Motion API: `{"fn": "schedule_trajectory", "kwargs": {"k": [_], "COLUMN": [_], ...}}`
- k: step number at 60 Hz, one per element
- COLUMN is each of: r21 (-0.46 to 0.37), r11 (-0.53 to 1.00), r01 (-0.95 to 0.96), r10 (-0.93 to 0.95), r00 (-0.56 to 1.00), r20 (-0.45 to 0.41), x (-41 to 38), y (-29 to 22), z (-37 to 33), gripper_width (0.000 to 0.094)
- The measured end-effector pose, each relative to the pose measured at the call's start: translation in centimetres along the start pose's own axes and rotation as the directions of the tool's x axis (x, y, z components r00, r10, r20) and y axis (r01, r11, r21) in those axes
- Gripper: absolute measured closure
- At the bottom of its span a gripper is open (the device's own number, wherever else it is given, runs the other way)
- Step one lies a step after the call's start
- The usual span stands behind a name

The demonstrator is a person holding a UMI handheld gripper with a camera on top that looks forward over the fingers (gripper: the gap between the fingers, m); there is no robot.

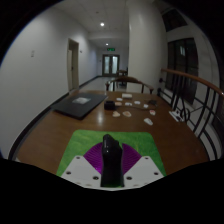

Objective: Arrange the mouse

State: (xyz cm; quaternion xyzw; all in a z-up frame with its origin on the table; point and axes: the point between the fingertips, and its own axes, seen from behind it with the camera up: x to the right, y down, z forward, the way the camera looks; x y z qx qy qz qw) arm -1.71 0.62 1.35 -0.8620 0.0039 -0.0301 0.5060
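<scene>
At the bottom centre of the frame, the hand-held gripper (111, 180) clenches a black mouse (110, 158) between its pads, above the wooden surface (60, 140). The mouse looks light, rigid and smooth-shelled, probably slippery; its flat sides offer the best hold.

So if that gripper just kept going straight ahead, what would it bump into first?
Probably nothing soon. The gripper is shut on a dark mouse, and bare wooden table stretches ahead. Farther on lie small white items, roughly in its line, though depth is unclear.

Probably office: corridor (108, 50), table (60, 130)
</scene>
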Motion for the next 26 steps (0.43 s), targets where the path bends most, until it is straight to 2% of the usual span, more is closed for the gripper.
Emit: {"fn": "schedule_trajectory", "kwargs": {"k": [2, 7, 13, 17, 18, 21, 26], "r21": [0.017, -0.016, -0.049, -0.033, -0.028, -0.019, -0.02], "r11": [1.0, 1.0, 0.999, 0.999, 1.0, 1.0, 1.0], "r01": [0.01, 0.02, 0.008, 0.012, 0.012, 0.007, -0.004], "r10": [-0.01, -0.02, -0.003, -0.007, -0.008, -0.004, 0.007], "r00": [1.0, 1.0, 0.996, 0.991, 0.99, 0.989, 0.987], "r20": [-0.003, 0.006, 0.09, 0.135, 0.14, 0.146, 0.158], "x": [0.2, 0.5, -0.1, 0.3, 0.6, 1.8, 4.2], "y": [-0.1, 0.3, 0.2, -0.5, -0.7, -0.9, -0.6], "z": [0.2, 0.2, -1.1, -2.8, -3.4, -5.1, -8.0], "gripper_width": [0.0717, 0.0587, 0.0468, 0.0275, 0.0143, 0.0086, 0.0079]}}
